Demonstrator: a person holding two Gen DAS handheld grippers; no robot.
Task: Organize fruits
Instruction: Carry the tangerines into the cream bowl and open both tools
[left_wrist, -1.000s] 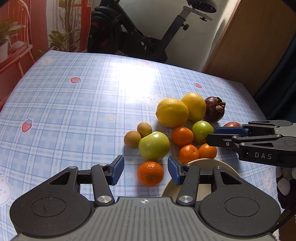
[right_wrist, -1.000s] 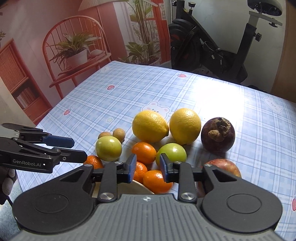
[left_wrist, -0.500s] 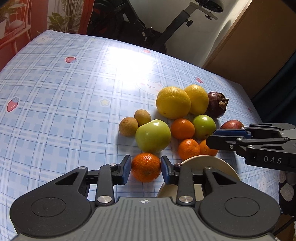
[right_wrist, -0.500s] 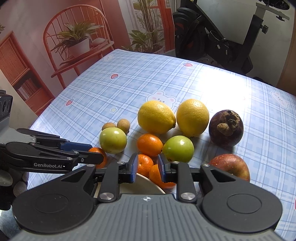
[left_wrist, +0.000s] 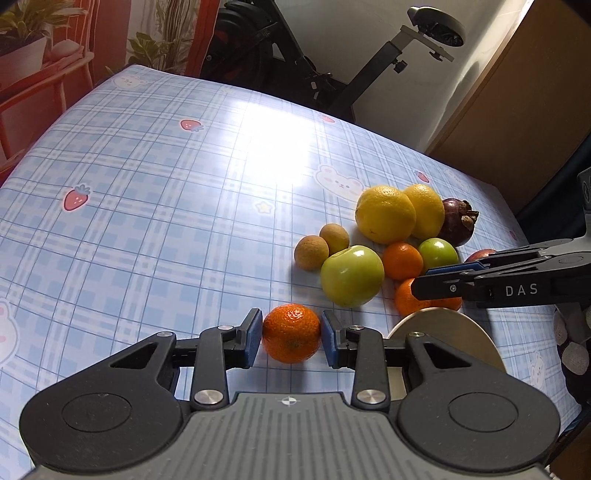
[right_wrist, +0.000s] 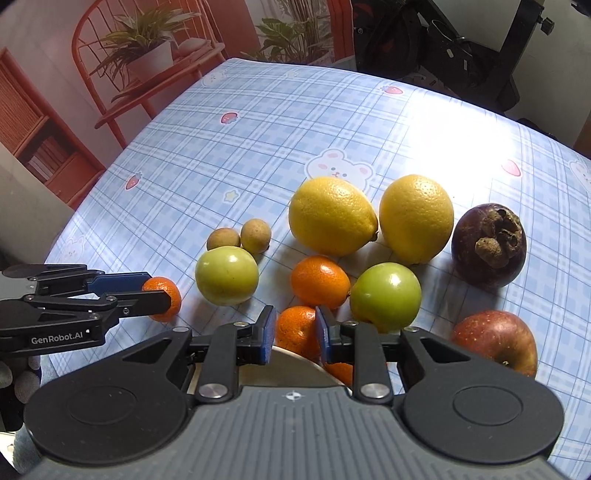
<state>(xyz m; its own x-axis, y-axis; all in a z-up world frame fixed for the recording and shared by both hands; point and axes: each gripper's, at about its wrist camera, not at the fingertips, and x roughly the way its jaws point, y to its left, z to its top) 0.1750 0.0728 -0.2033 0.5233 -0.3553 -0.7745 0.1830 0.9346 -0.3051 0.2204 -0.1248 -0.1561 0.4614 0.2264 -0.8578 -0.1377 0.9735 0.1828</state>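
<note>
My left gripper (left_wrist: 291, 334) is shut on a small orange mandarin (left_wrist: 291, 332), its blue pads against both sides, low over the table; it also shows in the right wrist view (right_wrist: 162, 297). My right gripper (right_wrist: 294, 332) hovers with its jaws a little apart above the cream plate (right_wrist: 295, 369), in front of another mandarin (right_wrist: 297, 328), gripping nothing. Two lemons (right_wrist: 332, 216), two green apples (right_wrist: 226, 275), a third mandarin (right_wrist: 319, 280), a mangosteen (right_wrist: 487, 245), a red apple (right_wrist: 495, 341) and two longans (right_wrist: 255, 235) lie clustered on the table.
The table has a blue plaid cloth (left_wrist: 147, 206) with strawberry and bear prints. An exercise bike (left_wrist: 295, 70) stands behind the far edge. A red chair with plants (right_wrist: 147, 62) stands to the left.
My left gripper closed from wide open onto the mandarin. My right gripper moved forward and down toward the mandarins near the plate.
</note>
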